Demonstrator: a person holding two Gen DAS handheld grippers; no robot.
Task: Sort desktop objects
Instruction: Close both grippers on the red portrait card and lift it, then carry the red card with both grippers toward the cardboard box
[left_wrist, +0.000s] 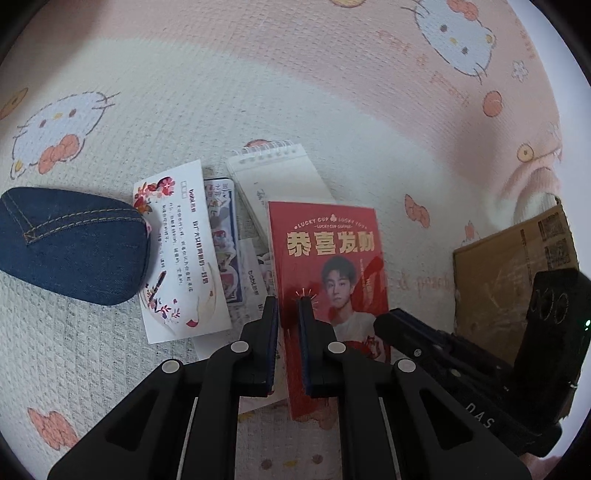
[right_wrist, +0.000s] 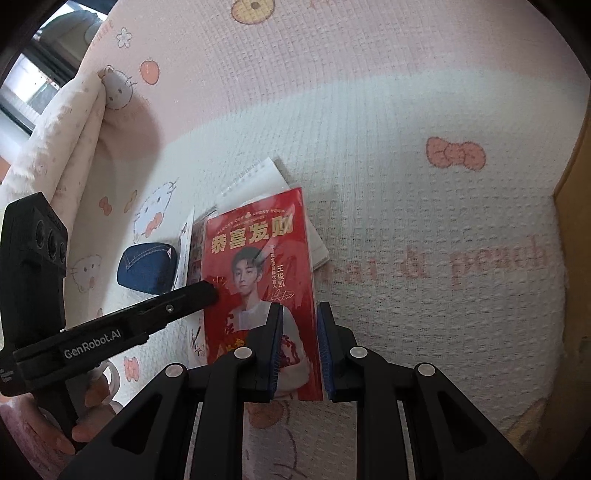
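While both grippers pinch the red card pack (left_wrist: 325, 258), the left gripper (left_wrist: 288, 299) nearly closed on its left edge and the right gripper (right_wrist: 300, 308) on its right, the lift step looks underway; next, carry it clear of the notepad (left_wrist: 280, 173) and denim pouch (left_wrist: 70, 243) behind

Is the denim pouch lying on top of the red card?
No, the denim pouch lies apart on the cloth, left of the red card.
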